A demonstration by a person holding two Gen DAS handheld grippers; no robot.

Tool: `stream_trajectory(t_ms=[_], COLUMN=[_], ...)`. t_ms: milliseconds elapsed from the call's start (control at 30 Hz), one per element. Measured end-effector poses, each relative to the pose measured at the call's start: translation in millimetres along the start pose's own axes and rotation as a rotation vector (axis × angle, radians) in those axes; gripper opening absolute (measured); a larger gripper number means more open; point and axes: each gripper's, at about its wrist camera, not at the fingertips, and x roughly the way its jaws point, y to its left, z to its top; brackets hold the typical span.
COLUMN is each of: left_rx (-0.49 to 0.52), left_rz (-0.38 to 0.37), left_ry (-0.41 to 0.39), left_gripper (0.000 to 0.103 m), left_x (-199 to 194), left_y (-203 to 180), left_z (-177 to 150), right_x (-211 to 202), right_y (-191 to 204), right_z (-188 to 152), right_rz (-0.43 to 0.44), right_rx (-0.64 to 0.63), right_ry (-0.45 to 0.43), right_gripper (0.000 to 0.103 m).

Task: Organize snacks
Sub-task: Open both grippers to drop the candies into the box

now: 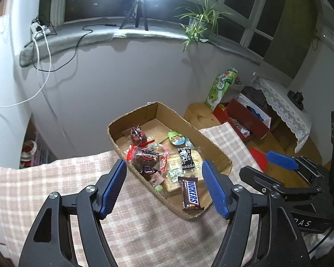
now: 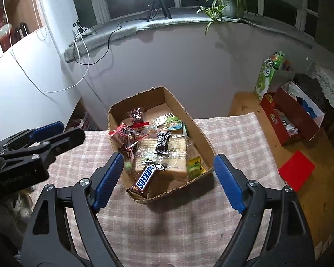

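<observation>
Both grippers are spread wide and empty. The left gripper (image 1: 164,187) and right gripper (image 2: 169,180) hover above the checked cloth (image 2: 178,222), each framing the near end of the cardboard box (image 2: 202,140). The snacks lie inside it; a Snickers bar (image 2: 145,179) rests just ahead between the right gripper's fingers. Recommended: descend squarely, close across the bar's narrow width, avoid the box wall.

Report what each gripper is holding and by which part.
Nothing is held. The left gripper and the right gripper are both open and empty, above the cardboard box where the Snickers bar lies.
</observation>
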Motion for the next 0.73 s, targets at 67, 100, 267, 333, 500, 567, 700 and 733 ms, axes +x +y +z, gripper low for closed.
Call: stream_trajectory(t_ms=[67,100,267,333,500,567,700,733], left_rx=[0.000,-0.001,-0.003,-0.004,-0.003,0.002,0.003,0.005], left_rz=[0.013,0.017,0.024,0.027,0.033,0.039,0.035,0.034], left_ry=[-0.004,-0.007,-0.013,-0.012,-0.008,-0.008,-0.009,-0.008], left_gripper=[0.070,0.070,0.070,0.070,0.070,0.070,0.071,0.071], left_x=[-1.9,-2.9,-6.0,-6.8,-7.7,-7.9,-8.9,-9.0], left_y=[-0.1,0.2,0.3,0.3,-0.6,-1.7,-2.2,-2.7], left_z=[0.1,-0.1,0.2,0.0,-0.3,-0.3,0.3,0.4], right_x=[-1.4,-2.2,-3.2,-3.9,-3.7,-3.7,-4.6,-4.5], right_y=[-0.5,-0.6,-0.7,-0.9,-1.6,-1.7,-2.4,-2.6], right_z=[-0.3,-0.3,-0.3,-0.4,0.2,0.2,0.3,0.4], right_rz=[-0.001,-0.002,-0.004,-0.004,-0.002,-0.003,-0.004,-0.003], right_rx=[0.003,0.004,0.004,0.004,0.002,0.001,0.003,0.004], right_ry=[-0.003,-0.004,-0.004,-0.005,-0.004,-0.004,-0.005,-0.005], right_gripper=[0.086,0.086,0.086,0.086,0.086,0.086,0.086,0.086])
